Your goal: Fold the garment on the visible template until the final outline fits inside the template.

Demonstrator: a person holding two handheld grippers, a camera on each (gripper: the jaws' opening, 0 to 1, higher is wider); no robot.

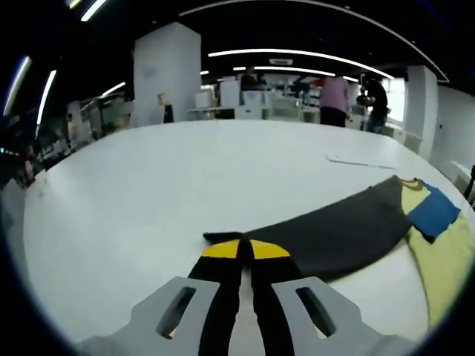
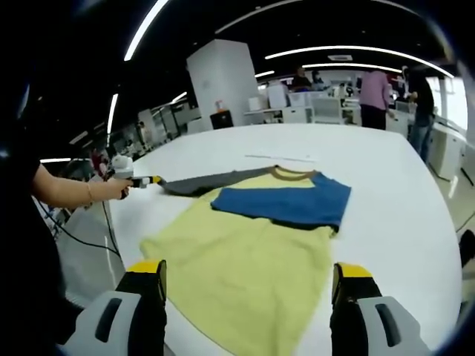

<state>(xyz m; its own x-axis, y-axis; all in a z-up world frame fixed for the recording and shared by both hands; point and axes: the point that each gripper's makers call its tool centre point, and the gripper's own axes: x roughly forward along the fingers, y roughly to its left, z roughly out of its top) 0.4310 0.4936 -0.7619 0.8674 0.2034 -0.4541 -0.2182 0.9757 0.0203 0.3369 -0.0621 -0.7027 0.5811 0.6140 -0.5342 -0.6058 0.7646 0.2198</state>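
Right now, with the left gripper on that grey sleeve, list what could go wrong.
1. The left gripper is shut on the grey sleeve cuff, stretched far out; pulling further could drag the yellow shirt across the white table.
2. The blue sleeve lies folded over the body; a tug might undo it.
3. The right gripper hangs open, off the cloth, so nothing pins the shirt's hem near the table edge.

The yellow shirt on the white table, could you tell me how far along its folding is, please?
Done: the blue sleeve already lies folded across the yellow cloth body. In hand: the left tongs are shut on the cuff of the dark grey sleeve, which is stretched out over the white table. Left: folding that sleeve in, then the body; the right tongs hang open over the hem.
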